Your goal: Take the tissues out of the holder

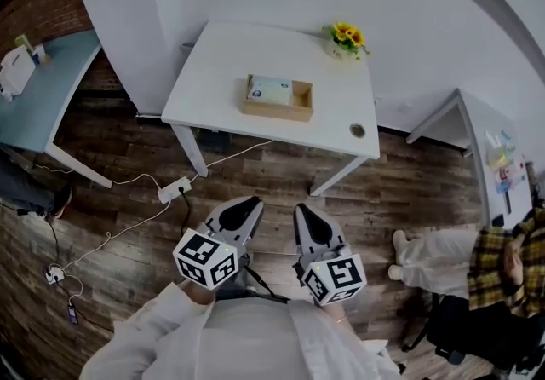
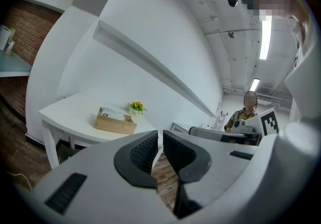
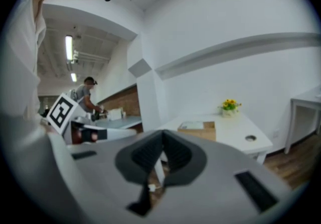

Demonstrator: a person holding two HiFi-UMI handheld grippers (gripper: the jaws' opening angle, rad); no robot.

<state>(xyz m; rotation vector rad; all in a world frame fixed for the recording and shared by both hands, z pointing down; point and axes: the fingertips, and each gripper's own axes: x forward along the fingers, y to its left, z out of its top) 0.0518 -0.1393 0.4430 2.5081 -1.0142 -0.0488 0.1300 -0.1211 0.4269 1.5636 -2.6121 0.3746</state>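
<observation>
A wooden holder point(image 1: 277, 100) sits on the white table point(image 1: 221, 80), with a pale tissue pack point(image 1: 269, 89) lying in its left part. The holder point(image 2: 114, 123) and the tissues point(image 2: 113, 113) also show far off in the left gripper view, and the holder point(image 3: 198, 131) shows small in the right gripper view. Both grippers hang low in front of my body, over the wooden floor and well short of the table. My left gripper point(image 1: 247, 204) point(image 2: 160, 140) is shut and empty. My right gripper point(image 1: 305, 212) point(image 3: 161, 137) is shut with nothing in it.
A pot of yellow flowers point(image 1: 347, 37) stands at the table's far right corner and a round grommet point(image 1: 357, 129) lies near its front right. A power strip point(image 1: 174, 190) with cables lies on the floor. A teal table point(image 1: 43, 97) stands left; a seated person point(image 1: 502, 259) is at the right.
</observation>
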